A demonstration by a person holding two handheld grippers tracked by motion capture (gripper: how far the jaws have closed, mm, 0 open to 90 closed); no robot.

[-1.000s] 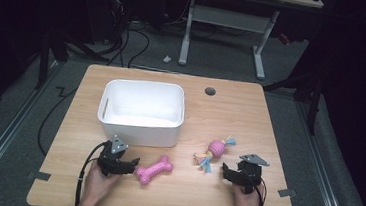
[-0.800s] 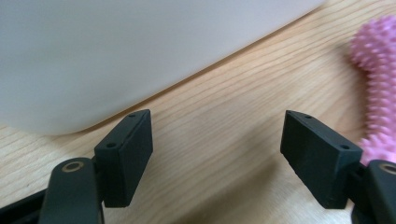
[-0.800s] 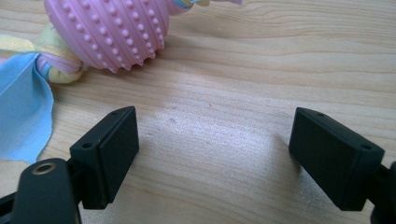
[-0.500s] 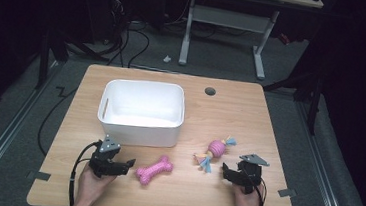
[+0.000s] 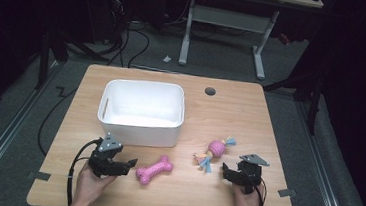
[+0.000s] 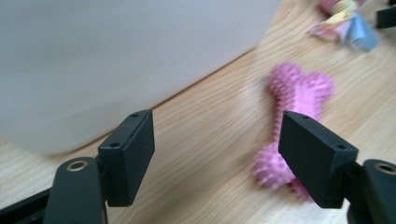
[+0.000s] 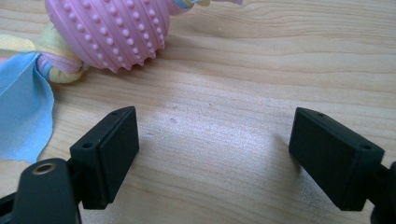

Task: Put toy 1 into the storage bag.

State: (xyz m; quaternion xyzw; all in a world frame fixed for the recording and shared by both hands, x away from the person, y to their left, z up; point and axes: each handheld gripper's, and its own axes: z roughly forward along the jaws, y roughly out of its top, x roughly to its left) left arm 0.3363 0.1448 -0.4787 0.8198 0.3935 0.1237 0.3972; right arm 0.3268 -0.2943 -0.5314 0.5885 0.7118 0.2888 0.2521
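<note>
On the light wooden table (image 5: 250, 114) lie two toys and one container: one pink spiky rubber bone (image 5: 155, 169), one pink knobbed rubber ball with pastel fabric tails (image 5: 215, 148), and one white rectangular plastic bin (image 5: 141, 110) at the far left of the middle. The bone lies near the front edge, just right of the left gripper (image 5: 128, 165); the ball lies right of it, just beyond the right gripper (image 5: 226, 170). Two hands come in from the near edge, one at each front corner region, each holding one gripper low over the wood. The left gripper points rightward toward the bone; its jaws stand wide, have just been closing a little, and nothing is between them. The right gripper points left and far toward the ball, jaws wide apart over bare wood. The left gripper view (image 6: 217, 161) shows the bone's spikes (image 6: 299, 93) partly behind its right jaw, with the bin's wall (image 6: 116, 60) close by. The right gripper view (image 7: 215, 158) shows the ball's rows of small bumps (image 7: 112, 30) and a blue fabric strip (image 7: 23, 107).
</note>
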